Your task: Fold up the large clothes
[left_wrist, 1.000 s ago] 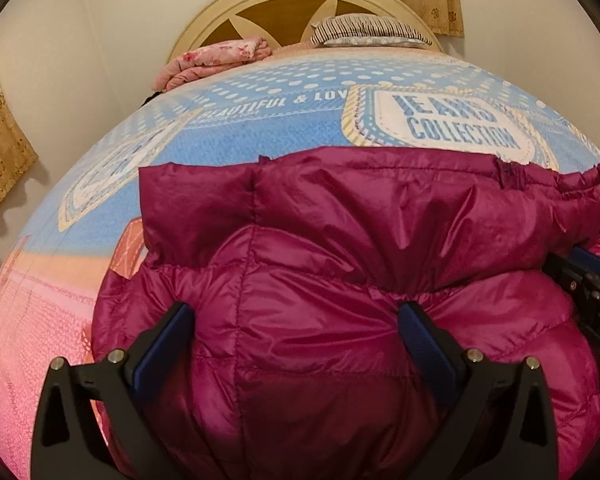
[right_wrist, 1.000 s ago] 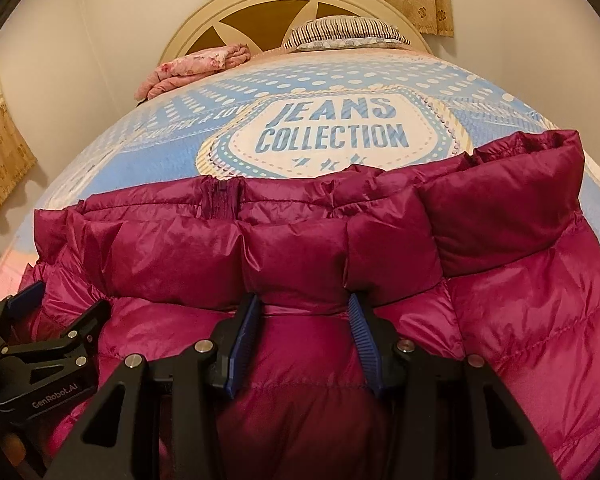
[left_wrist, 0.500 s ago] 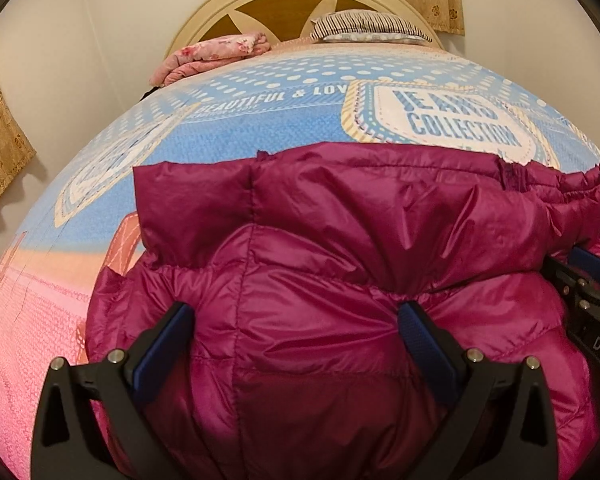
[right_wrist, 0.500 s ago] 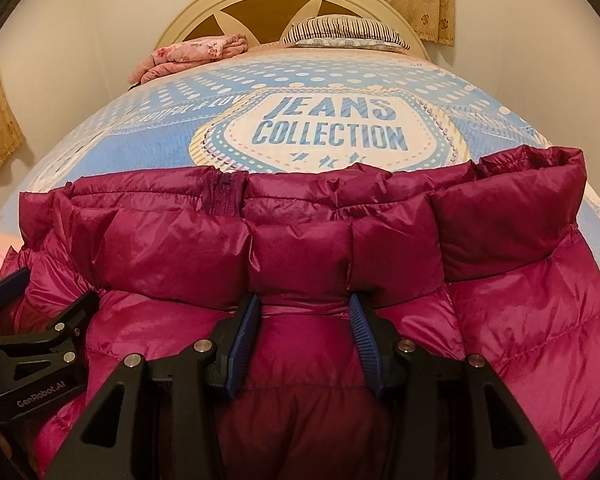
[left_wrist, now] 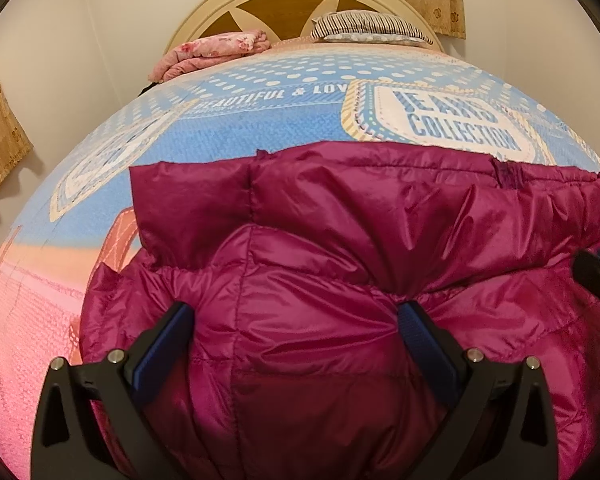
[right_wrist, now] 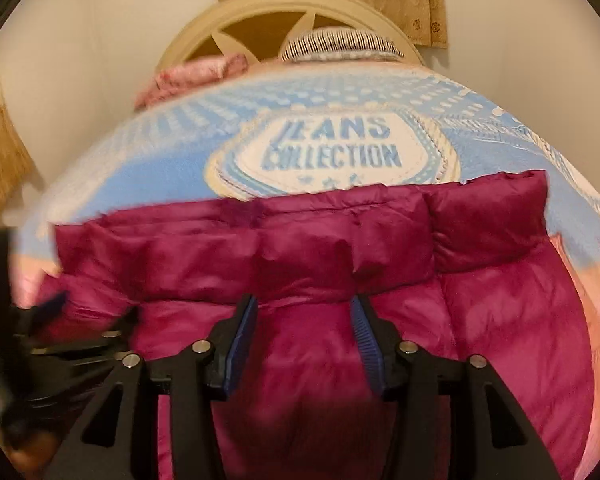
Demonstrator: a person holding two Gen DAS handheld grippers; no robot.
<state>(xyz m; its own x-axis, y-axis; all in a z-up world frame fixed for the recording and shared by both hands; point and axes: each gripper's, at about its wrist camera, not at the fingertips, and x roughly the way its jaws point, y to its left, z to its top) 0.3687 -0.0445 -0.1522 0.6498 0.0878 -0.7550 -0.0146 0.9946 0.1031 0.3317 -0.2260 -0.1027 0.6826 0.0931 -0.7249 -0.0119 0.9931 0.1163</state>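
Note:
A magenta puffer jacket [left_wrist: 340, 240] lies on the bed, its collar edge toward the headboard. My left gripper [left_wrist: 294, 320] stands wide, its blue pads pressed into a thick bulge of the jacket near its left shoulder, with creases running to the right pad. In the blurred right wrist view the jacket [right_wrist: 300, 248] fills the lower half. My right gripper [right_wrist: 304, 320] pinches a narrower fold just below the collar while its jaws are opening slightly. Each gripper shows at the edge of the other's view: right gripper [left_wrist: 598, 276], left gripper [right_wrist: 60, 340].
The bed has a blue and pink printed cover [left_wrist: 260, 128] reading "JEANS COLLECTION". A folded pink blanket [left_wrist: 212, 50] and a striped pillow [left_wrist: 364, 26] lie by the cream headboard [left_wrist: 284, 8]. Curtains [left_wrist: 0, 132] hang at the left, and walls stand close on both sides.
The right gripper has lifted a little with the jacket fold still between its pads, and its view has blurred and shifted. The left gripper and its hold look the same.

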